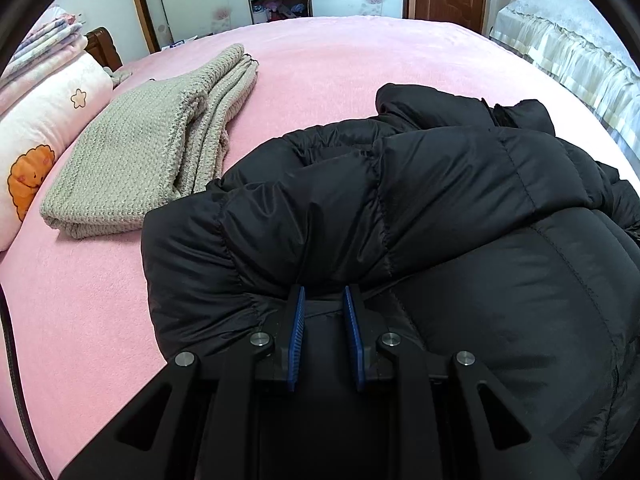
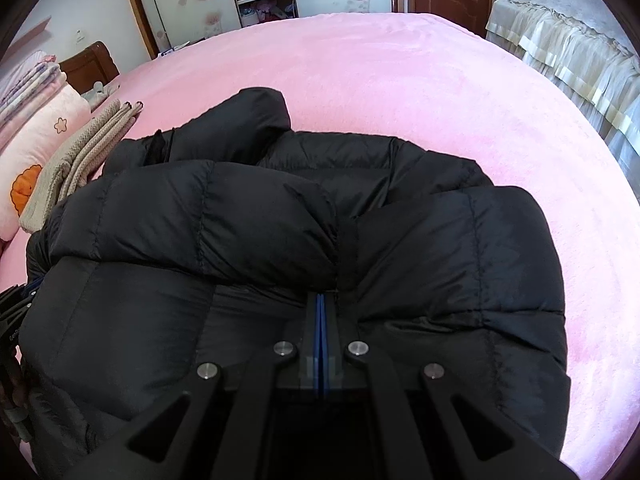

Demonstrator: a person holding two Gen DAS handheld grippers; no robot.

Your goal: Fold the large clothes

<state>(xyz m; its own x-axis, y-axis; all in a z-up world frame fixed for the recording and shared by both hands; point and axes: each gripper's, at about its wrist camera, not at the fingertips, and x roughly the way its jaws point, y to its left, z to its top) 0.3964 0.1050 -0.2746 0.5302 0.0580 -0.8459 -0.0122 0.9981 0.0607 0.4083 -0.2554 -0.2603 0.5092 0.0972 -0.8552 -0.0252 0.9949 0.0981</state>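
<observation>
A black puffer jacket [image 1: 420,208] lies bunched on the pink bed [image 1: 340,64], partly folded over itself. My left gripper [image 1: 325,294] has its blue-padded jaws a hand's width apart, with a fold of the jacket's edge between them. In the right wrist view the jacket [image 2: 300,220] fills the middle. My right gripper [image 2: 322,296] is shut, its blue pads pressed together on a fold of the jacket. The left gripper's body shows at the left edge of that view [image 2: 16,312].
A folded beige knit garment [image 1: 160,152] lies on the bed left of the jacket; it also shows in the right wrist view [image 2: 76,164]. A pink pillow [image 1: 36,140] and stacked bedding sit at the far left. A lace-covered piece of furniture [image 1: 580,52] stands right of the bed.
</observation>
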